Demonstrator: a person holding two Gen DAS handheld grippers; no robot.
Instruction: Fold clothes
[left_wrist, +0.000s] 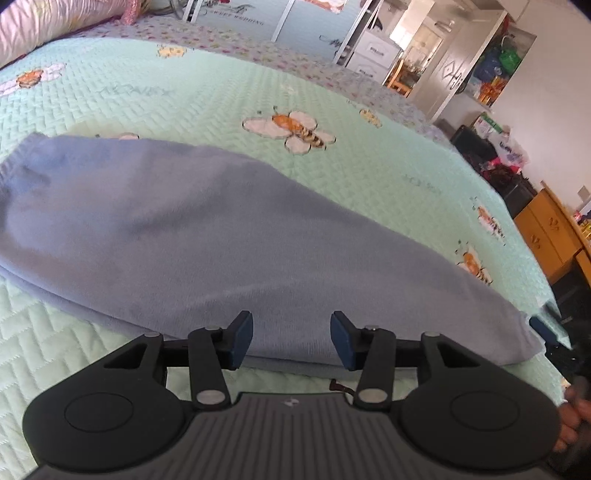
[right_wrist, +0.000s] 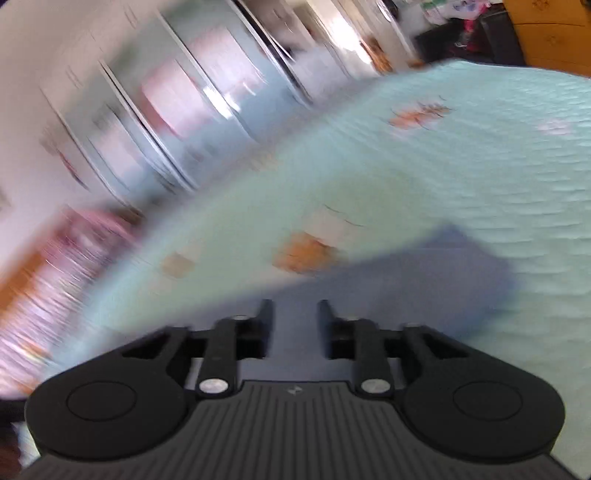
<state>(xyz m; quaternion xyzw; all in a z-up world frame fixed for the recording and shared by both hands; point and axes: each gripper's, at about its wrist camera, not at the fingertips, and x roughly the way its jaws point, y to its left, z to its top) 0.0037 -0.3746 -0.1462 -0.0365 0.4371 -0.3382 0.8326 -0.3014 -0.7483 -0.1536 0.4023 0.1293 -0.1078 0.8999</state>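
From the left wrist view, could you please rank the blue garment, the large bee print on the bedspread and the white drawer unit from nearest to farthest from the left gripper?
1. Blue garment: directly ahead of the left gripper, lying on the bedspread.
2. Large bee print: beyond the garment, mid-bed.
3. White drawer unit: past the bed's far edge, upper right.

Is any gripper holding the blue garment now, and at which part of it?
No. Left gripper and right gripper both stand open over the blue garment, with nothing pinched.
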